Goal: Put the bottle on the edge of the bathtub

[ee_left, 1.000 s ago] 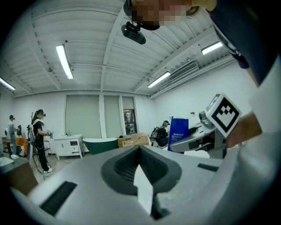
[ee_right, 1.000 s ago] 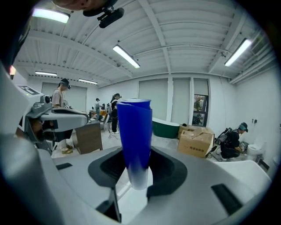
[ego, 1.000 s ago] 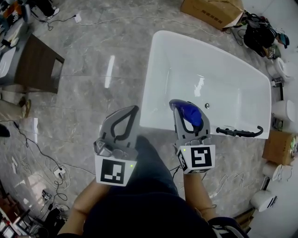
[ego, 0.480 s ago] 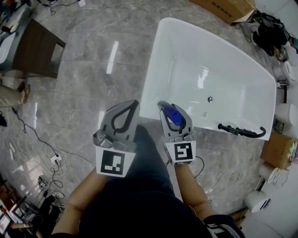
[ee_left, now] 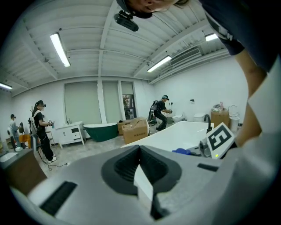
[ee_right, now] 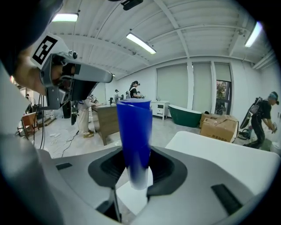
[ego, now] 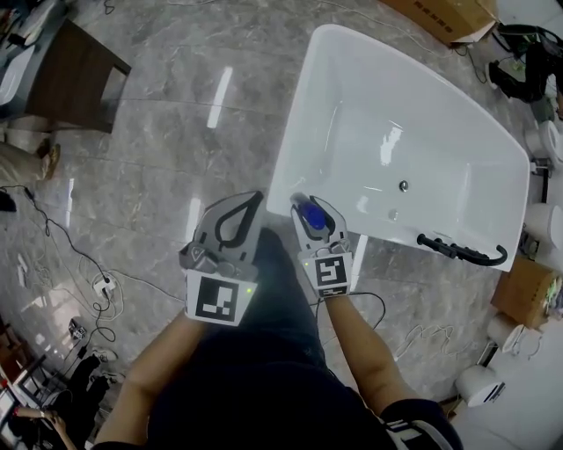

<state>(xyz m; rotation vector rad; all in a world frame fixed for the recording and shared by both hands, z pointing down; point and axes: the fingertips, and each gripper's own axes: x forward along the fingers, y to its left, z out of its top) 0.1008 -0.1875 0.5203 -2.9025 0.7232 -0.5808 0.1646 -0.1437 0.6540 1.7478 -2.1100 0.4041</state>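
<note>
2 grippers — left gripper (ego: 253, 199), right gripper (ego: 307, 203) — and 1 blue bottle (ego: 312, 218). 1 white bathtub (ego: 288, 158) carries 1 black faucet (ego: 457, 250) on its rim. 2 cardboard boxes (ego: 444, 13) stand nearby.

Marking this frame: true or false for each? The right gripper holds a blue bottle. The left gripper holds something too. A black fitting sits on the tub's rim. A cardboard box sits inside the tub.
1. The right gripper holds a blue bottle. True.
2. The left gripper holds something too. False: its jaws are together with nothing between them.
3. A black fitting sits on the tub's rim. True.
4. A cardboard box sits inside the tub. False: it is on the floor beyond the tub.
</note>
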